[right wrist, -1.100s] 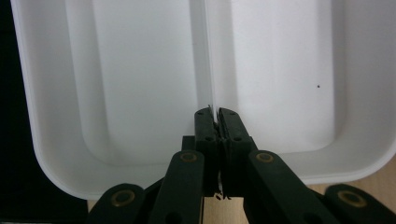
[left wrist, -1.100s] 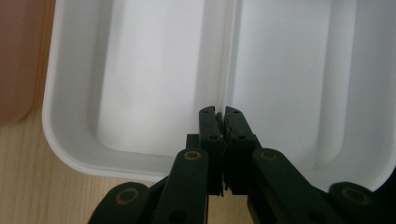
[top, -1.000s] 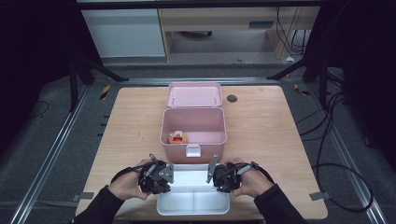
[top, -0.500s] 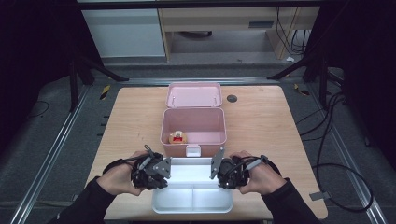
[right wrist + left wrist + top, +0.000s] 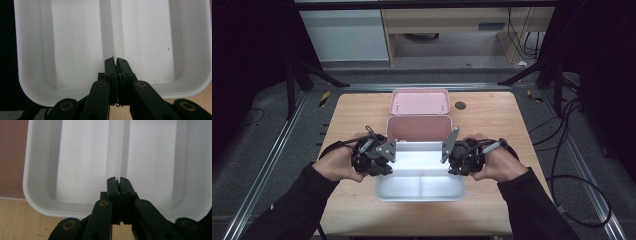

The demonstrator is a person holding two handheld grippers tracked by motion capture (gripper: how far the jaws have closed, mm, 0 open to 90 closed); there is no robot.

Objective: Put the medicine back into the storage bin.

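White tray, two compartments split by a central rib, held above the near half of the table between both hands, overlapping the pink box behind it in the high view. Left gripper takes the tray's left end, right gripper the right end. In the left gripper view the jaws stand together, pinched on the thin rim where the rib meets the end wall; the right gripper view shows the same clamp on the opposite end.

Handling, judged: thin moulded plastic, light and empty, fairly stiff but likely to flex or twist if one hand leads. Glossy walls look slippery, so the grip wants to sit on the rim at the rib, where the wall is braced, with both ends kept level.

Poorly seen: the tray hides most of the pink box's interior, so its contents cannot be told. Pink lid lies flat beyond the box. Whether the tray's underside clears the box rim is probably yes, but the angle does not settle it.
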